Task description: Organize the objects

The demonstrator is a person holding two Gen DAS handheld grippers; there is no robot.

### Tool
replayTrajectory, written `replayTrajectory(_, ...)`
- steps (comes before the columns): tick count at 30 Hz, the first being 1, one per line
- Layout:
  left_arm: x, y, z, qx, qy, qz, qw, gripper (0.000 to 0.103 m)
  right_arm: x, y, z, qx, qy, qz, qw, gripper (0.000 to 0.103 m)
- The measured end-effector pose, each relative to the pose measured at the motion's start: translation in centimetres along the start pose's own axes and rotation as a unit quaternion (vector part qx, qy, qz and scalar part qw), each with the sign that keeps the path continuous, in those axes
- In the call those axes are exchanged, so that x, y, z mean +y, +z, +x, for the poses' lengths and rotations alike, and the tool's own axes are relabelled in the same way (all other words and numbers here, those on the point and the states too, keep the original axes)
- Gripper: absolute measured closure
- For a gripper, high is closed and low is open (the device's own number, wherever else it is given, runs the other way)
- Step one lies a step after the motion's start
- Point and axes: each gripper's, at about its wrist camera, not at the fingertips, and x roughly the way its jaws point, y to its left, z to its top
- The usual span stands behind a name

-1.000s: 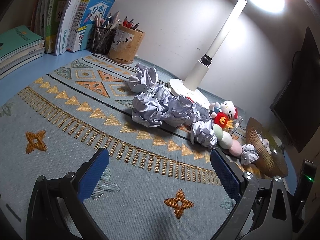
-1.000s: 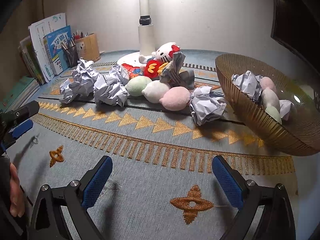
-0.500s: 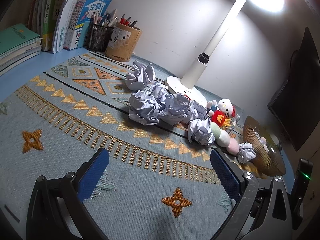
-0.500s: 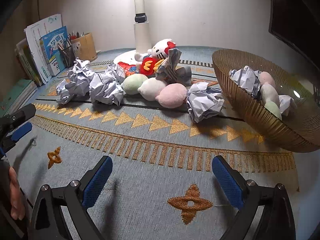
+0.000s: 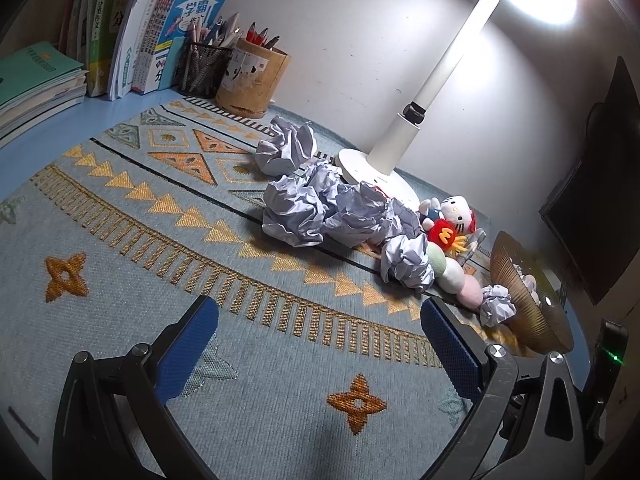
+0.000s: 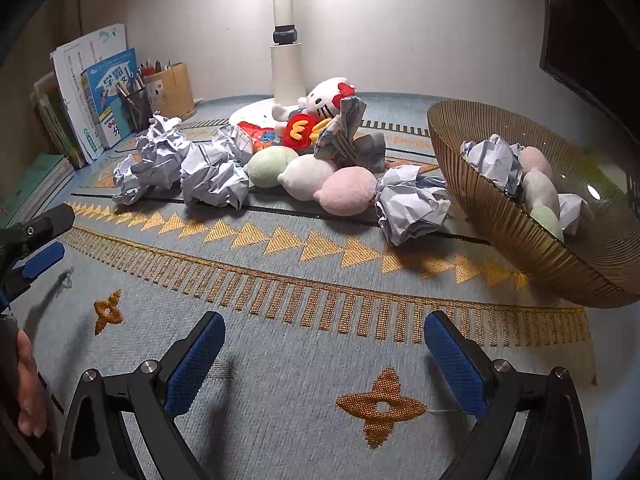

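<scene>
Lamplit patterned mat (image 6: 280,360) covered your worktop; both tongs (image 5: 320,340) (image 6: 324,354) gaped wide, empty. Next, probably: the crumpled paper ball (image 6: 412,204) beside the bowl (image 6: 520,240).

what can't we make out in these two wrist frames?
- Bowl: right side cut off by the right wrist frame's edge; in the left wrist view its near wall hides most of the contents.
- Lamp: head cut off above in the right wrist view, blown out in the left.
- Toys behind the cat plush: hidden by the paper balls.
</scene>
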Motion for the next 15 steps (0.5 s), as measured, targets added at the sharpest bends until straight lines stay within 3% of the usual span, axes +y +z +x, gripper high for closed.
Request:
replayTrajectory(4,0.2,1.1,1.2,0.059,-0.018,0.031,0.9976,0.002,0.0,0.1,0.4,0.015,0.005,0.001,1.0,0.003)
replayTrajectory(6,0.0,2.2,1.5,0.061,0.006,0.093,0.9938,0.001,0.1,0.6,0.7,0.026,0.04,-0.001,0.999,0.003)
replayTrajectory(9,0.0,4.0,3.0,0.082,0.025,0.176,0.9806,0.002,1.3,2.5,1.1,0.03,0.086,0.012,0.996,0.003)
replayTrajectory(11,-0.2,5.1,4.3,0.08,0.037,0.209,0.9739,0.002,2.8,4.6,1.5,0.031,0.123,0.017,0.992,0.003)
replayTrajectory(15,-0.4,6.6,7.7,0.119,0.031,0.24,0.963,0.002,6.4,9.3,2.6,0.032,0.191,0.016,0.981,0.003)
